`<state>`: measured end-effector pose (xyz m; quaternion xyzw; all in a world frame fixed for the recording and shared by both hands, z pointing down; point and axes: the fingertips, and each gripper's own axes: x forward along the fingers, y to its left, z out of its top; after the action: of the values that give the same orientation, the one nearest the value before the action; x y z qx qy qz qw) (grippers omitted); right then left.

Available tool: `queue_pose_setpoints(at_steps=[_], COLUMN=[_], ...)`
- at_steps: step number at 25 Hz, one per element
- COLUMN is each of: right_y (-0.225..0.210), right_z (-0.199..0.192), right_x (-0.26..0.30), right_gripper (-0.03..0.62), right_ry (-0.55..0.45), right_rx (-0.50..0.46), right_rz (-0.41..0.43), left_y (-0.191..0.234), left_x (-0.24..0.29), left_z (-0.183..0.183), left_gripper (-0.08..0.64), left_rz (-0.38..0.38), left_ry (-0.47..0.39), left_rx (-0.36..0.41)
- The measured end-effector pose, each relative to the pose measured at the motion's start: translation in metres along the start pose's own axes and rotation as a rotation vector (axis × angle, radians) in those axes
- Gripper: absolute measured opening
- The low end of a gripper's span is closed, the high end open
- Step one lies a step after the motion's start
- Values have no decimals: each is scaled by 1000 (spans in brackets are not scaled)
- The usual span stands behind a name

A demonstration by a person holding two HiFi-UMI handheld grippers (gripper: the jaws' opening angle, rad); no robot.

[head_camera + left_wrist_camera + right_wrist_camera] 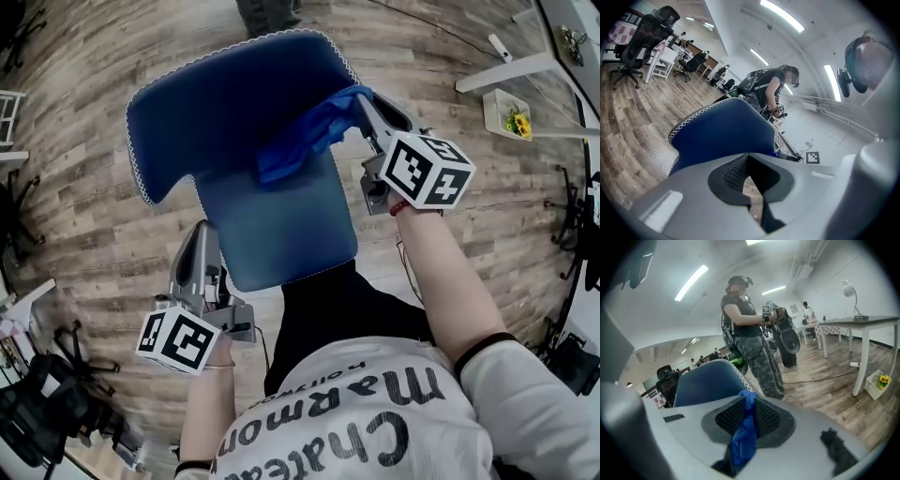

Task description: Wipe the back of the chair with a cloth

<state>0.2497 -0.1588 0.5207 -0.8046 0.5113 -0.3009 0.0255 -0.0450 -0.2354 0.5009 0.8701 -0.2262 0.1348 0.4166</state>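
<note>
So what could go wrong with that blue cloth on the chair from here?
The right tool pinches only a thin fold of the cloth; most of it hangs loose, so dragging may pull it free. The left tool is shut on nothing and does not steady the chair, so a firm push might shift it.

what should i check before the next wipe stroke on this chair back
1. Grip: right gripper shut on the cloth, ok.
2. Contact: cloth draped over the chair in the head view, ok.
3. Path: left gripper shut, empty, low beside the chair, ok.
4. Clearance: bystander stands beyond the chair, gap cannot tell.
</note>
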Motion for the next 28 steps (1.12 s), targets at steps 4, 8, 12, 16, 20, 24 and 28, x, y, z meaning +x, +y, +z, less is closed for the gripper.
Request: queue_pose_setpoints(at_steps=[4, 8, 12, 16, 20, 24, 28], right_y=[-14, -18, -2, 27, 60, 100, 151], right_z=[7, 12, 8, -2, -19, -43, -67], right_x=[-18, -30, -27, -13, 6, 30, 61], right_gripper=[70, 70, 69, 69, 70, 69, 69], right_ry=[-27, -41, -27, 17, 70, 133, 192], right_rx=[26, 27, 9, -30, -47, -68, -98], right_rz=[-18, -21, 11, 76, 155, 239, 316], left_y=[-12, -21, -18, -1, 16, 33, 61], left_x=[-6, -16, -35, -57, -73, -89, -103], left_z=[-6, -11, -15, -23, -28, -28, -16], left_gripper=[8, 8, 8, 8, 8, 8, 8], left_rz=[-4, 4, 36, 92, 136, 191, 238], left_ry=[-20, -39, -61, -84, -110, -136, -163], left_rx=[2, 0, -15, -45, -63, -86, -102])
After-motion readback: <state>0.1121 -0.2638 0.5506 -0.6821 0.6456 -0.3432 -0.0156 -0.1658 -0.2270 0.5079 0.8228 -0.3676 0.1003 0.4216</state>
